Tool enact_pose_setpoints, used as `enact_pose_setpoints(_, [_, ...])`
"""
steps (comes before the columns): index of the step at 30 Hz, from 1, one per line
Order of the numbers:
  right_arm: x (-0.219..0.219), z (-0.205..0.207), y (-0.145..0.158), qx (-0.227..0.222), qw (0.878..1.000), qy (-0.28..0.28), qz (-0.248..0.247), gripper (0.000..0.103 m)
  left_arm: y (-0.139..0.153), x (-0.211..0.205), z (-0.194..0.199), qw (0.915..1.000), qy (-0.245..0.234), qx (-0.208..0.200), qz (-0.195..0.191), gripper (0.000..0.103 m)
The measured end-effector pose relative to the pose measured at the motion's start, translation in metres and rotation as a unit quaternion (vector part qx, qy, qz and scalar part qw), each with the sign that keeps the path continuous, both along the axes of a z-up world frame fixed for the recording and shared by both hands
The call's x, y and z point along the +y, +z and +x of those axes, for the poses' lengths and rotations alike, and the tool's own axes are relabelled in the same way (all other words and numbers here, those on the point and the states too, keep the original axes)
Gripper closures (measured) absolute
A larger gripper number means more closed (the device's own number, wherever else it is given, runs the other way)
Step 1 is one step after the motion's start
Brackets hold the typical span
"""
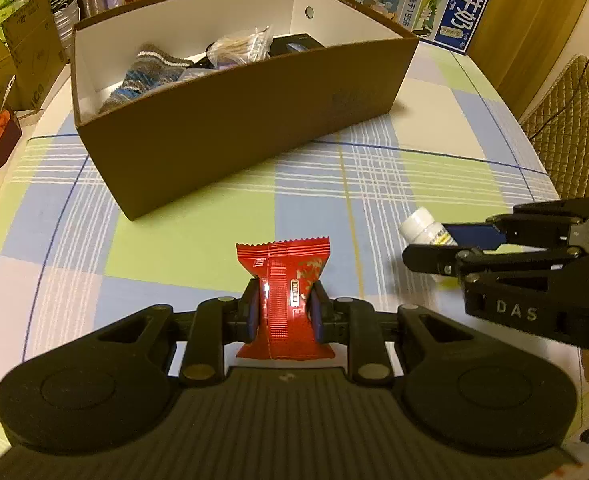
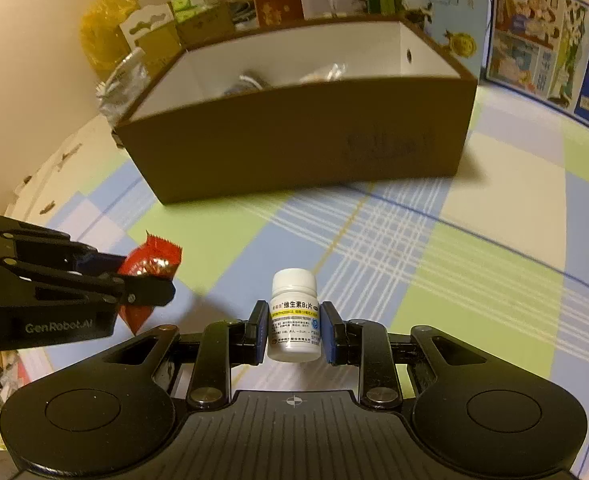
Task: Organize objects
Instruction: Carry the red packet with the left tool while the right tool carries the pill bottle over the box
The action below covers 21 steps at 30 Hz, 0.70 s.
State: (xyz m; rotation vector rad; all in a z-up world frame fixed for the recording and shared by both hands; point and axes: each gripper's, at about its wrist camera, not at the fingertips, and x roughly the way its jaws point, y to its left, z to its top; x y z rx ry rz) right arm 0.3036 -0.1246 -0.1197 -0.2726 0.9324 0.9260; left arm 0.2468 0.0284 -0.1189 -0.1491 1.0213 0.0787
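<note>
Snack packet in red foil sits pinched between the pads of my left gripper, held above the checked tablecloth — my right gripper clamps a white pill bottle upright just beside it. Beyond both stands the brown cardboard box, open-topped, with a striped sock and a clear bag inside.

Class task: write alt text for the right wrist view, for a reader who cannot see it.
The right gripper holds a white pill bottle above a checked tablecloth. A brown open box stands ahead; at left, the left gripper clamps a red snack packet.
</note>
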Motion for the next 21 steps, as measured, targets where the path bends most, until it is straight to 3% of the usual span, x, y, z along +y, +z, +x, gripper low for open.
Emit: enact_pose_setpoints(21, [0.031,0.018,0.053,-0.039,0.998,0.011,0.051,0.079,0.052,0.024,0.018,0.9988,-0.001,-0.048,0.006,0.083])
